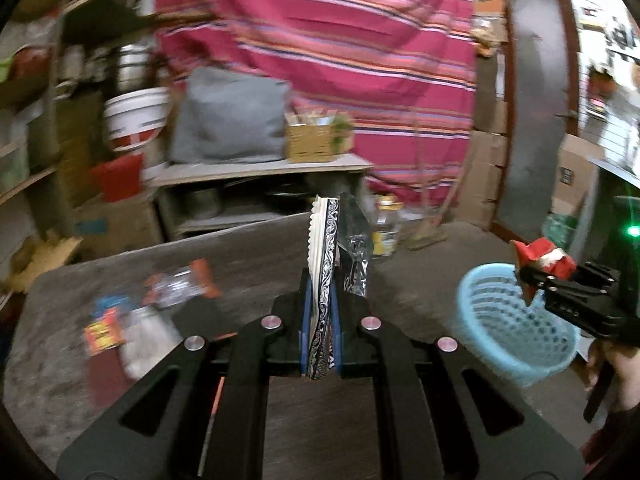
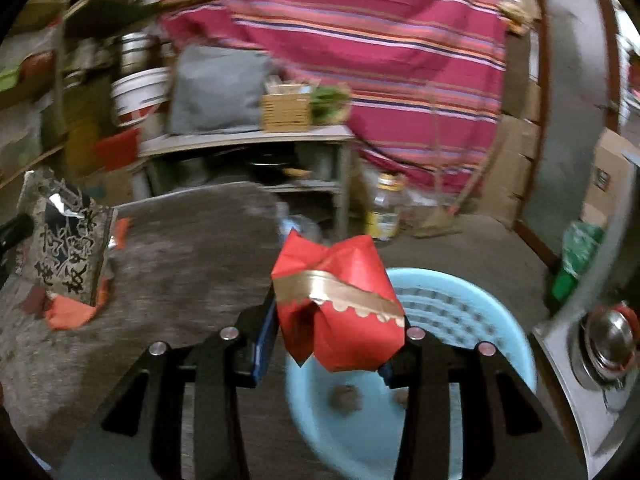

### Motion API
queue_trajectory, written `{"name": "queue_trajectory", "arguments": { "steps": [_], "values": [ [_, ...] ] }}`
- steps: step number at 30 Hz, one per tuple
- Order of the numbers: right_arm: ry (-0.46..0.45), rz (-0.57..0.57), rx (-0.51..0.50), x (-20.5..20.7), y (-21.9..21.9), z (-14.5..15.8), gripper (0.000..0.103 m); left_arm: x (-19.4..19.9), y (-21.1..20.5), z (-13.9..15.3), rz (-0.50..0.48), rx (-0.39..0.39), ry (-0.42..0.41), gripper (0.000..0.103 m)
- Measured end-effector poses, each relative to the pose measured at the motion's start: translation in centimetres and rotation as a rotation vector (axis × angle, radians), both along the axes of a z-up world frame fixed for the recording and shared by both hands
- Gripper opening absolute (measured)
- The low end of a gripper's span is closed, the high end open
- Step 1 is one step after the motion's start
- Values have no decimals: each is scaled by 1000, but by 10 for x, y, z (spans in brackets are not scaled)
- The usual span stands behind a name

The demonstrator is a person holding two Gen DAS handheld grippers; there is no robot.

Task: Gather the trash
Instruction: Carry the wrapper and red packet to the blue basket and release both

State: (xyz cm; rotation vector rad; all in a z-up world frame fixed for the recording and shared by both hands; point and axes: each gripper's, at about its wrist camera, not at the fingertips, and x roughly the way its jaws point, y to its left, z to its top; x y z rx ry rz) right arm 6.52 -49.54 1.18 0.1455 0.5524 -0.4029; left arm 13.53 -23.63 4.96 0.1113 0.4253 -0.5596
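Left gripper pinches a folded patterned wrapper upright between its fingers. Right gripper clamps a red paper box, held over the blue basket just ahead-right. Basket holds small brown bits. Loose wrappers lie on table, left of left gripper.

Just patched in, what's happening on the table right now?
A person is clearing trash with a handheld gripper in each hand. The right gripper is clamped on a crumpled red wrapper with a gold band, held over the blue basket. The left gripper is shut on a flat black-and-white patterned wrapper above the dark table. More wrappers lie on the table to the left, not yet collected. A few small scraps already sit in the basket.
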Motion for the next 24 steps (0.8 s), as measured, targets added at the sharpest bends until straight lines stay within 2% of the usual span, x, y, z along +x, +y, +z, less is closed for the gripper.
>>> {"name": "queue_trajectory", "arguments": {
  "steps": [5,8,13,15,18,20,24],
  "values": [
    [9,-96,46,-25,-58,-14,41,-16,-83,-8,-133,-2,18,7],
    [9,-125,54,-36,-74,-18,41,-26,-123,-18,-198,7,36,7],
    [8,-155,81,-49,-100,-24,41,-27,-170,-37,-266,26,96,8],
    [8,-161,91,-55,-106,-27,41,-25,-187,-48,-292,48,129,11],
    [6,-165,107,-59,-115,-30,41,-22,-200,-59,-281,88,154,27],
    [3,-162,118,-60,-116,-31,41,-20,-200,-62,-270,93,167,46],
    [9,-146,126,-56,-114,-34,41,-18,-178,-58,-221,86,152,68]
  ]
}}
